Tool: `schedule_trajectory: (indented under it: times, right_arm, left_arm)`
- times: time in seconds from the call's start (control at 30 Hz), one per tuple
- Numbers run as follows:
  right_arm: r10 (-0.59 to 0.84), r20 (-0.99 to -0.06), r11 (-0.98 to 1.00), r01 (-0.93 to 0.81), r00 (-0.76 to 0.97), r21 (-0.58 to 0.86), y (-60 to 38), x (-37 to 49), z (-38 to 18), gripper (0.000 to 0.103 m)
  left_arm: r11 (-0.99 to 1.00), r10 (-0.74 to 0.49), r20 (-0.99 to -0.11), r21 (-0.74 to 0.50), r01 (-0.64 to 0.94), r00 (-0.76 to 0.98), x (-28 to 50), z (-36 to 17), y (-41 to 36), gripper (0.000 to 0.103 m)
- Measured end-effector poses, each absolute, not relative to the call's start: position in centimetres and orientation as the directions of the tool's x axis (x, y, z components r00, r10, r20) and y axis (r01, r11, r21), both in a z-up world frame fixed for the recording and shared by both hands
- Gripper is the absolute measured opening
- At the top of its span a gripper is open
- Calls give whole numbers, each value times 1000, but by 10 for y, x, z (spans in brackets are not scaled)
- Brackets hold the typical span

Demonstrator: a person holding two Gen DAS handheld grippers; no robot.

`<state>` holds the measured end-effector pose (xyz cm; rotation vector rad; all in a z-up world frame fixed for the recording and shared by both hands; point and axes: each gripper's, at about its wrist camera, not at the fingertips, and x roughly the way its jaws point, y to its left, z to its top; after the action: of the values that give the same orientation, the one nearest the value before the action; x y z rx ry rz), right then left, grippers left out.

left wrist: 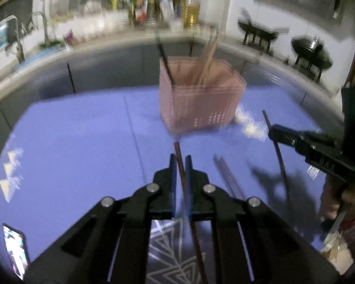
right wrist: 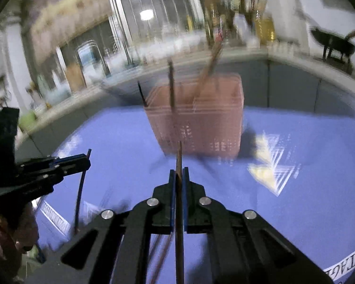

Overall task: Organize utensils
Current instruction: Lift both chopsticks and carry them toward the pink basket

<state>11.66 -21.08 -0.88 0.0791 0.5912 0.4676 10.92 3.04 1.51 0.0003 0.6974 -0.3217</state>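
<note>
A pink slotted basket stands on the blue tablecloth, with several chopsticks leaning upright in it. My left gripper is shut on a brown chopstick that pokes out past the fingertips and runs back under the jaws. In the right wrist view the left gripper hangs at the left, its stick drooping toward the cloth. My right gripper is shut on another chopstick that points at the basket. The right gripper also shows at the right of the left wrist view, above the cloth. Both views are blurred.
A loose chopstick lies on the cloth between the grippers, and more lie under the right gripper. A phone sits at the cloth's near left edge. Behind the table, a counter holds bottles, a tap and black woks.
</note>
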Motion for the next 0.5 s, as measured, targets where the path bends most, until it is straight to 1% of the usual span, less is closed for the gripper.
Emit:
schedule_trajectory:
  times: [0.03, 0.1, 0.2, 0.33, 0.43, 0.5]
  right_arm:
    - [455, -462, 890, -404, 761, 211, -216, 107, 3, 5]
    - [458, -387, 888, -399, 800, 226, -225, 93, 14, 5]
    - [437, -323, 897, -381, 840, 223, -229, 87, 21, 5]
    - [409, -294, 910, -363, 864, 201, -226, 80, 22, 5]
    - [406, -301, 912, -361, 863, 195, -225, 81, 24, 5]
    - [410, -304, 910, -366, 860, 194, -226, 86, 28, 5]
  left_arm:
    - [949, -299, -599, -110, 294, 742, 102, 28, 35, 6]
    - [947, -313, -530, -110, 302, 788, 85, 51, 41, 5]
    - [952, -299, -482, -87, 295, 823, 71, 67, 41, 5]
    - [953, -296, -461, -78, 294, 837, 60, 70, 43, 5]
    - [960, -266, -467, -46, 278, 843, 63, 67, 41, 5]
    - [956, -280, -483, -65, 285, 830, 68, 70, 43, 5]
